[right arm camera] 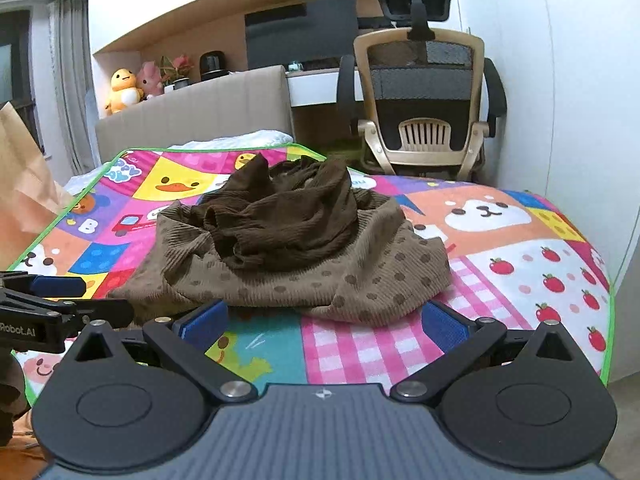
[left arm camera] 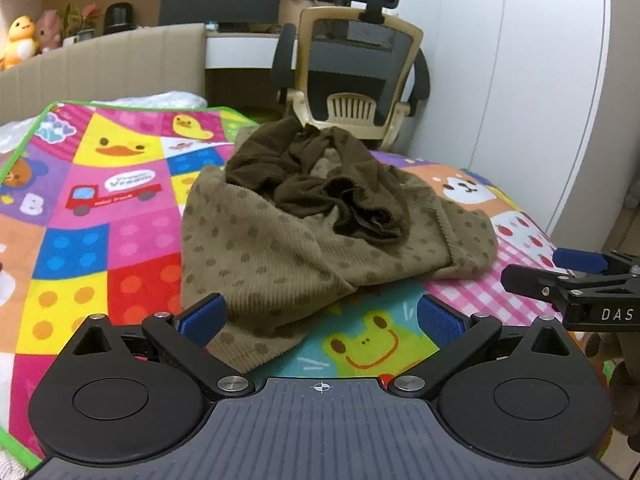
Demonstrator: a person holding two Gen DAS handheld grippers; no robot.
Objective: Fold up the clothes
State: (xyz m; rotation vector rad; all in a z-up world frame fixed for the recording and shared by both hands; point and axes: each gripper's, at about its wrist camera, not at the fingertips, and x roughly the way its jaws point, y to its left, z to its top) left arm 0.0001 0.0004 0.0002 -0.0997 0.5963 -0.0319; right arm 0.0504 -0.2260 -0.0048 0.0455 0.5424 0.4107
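Note:
A crumpled olive-brown corduroy garment with dark dots [left arm camera: 280, 256] [right arm camera: 320, 280] lies in a heap on the colourful play mat [left arm camera: 100, 216] [right arm camera: 520, 272], its dark brown lining [left arm camera: 320, 184] [right arm camera: 280, 224] bunched on top. My left gripper [left arm camera: 320, 316] stands open at the garment's near edge, the hem lying between its blue pads. My right gripper [right arm camera: 324, 324] is open just short of the garment's front edge, holding nothing. Each gripper shows at the side of the other's view.
The mat covers a bed with a beige headboard [right arm camera: 192, 116]. An office chair [left arm camera: 356, 72] [right arm camera: 424, 104] stands behind the bed by a desk. A brown paper bag [right arm camera: 20, 184] sits at the left. A white wardrobe wall [left arm camera: 540, 100] runs along the right.

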